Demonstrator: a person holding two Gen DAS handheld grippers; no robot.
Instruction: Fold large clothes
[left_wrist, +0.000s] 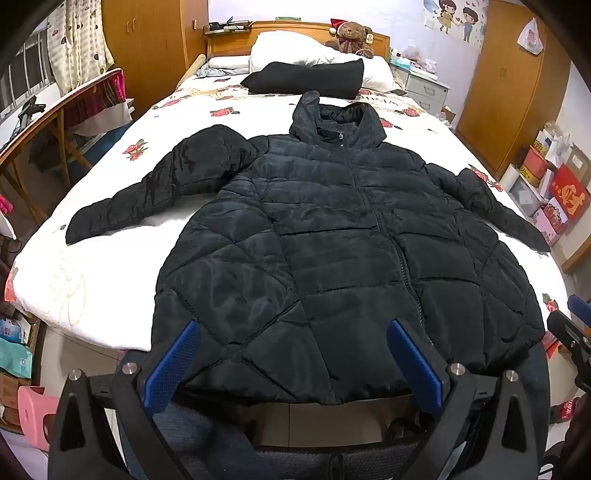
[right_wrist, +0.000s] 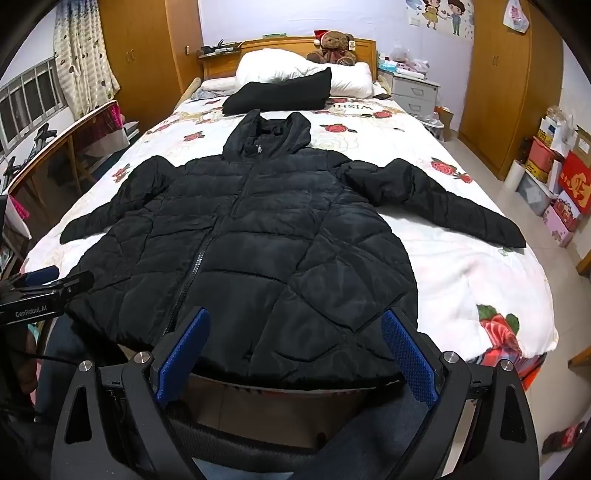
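Ahead of both claws: black puffy coat (left_wrist: 332, 236) flat on bed (left_wrist: 110, 280)
Left claw (left_wrist: 293, 365): fingers apart, empty
Right claw (right_wrist: 295, 354): fingers apart, empty

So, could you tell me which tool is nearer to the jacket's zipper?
Left. The left tool hovers open over the hem with the zipper beside its right finger; the right tool hangs further right.

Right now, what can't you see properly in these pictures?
- Black puffy hooded jacket: its bottom hem is partly covered by the left claw in the left view and by the right claw in the right view.
- Brown teddy bear: too small for details.
- Folded black cloth: what it is stays unclear.
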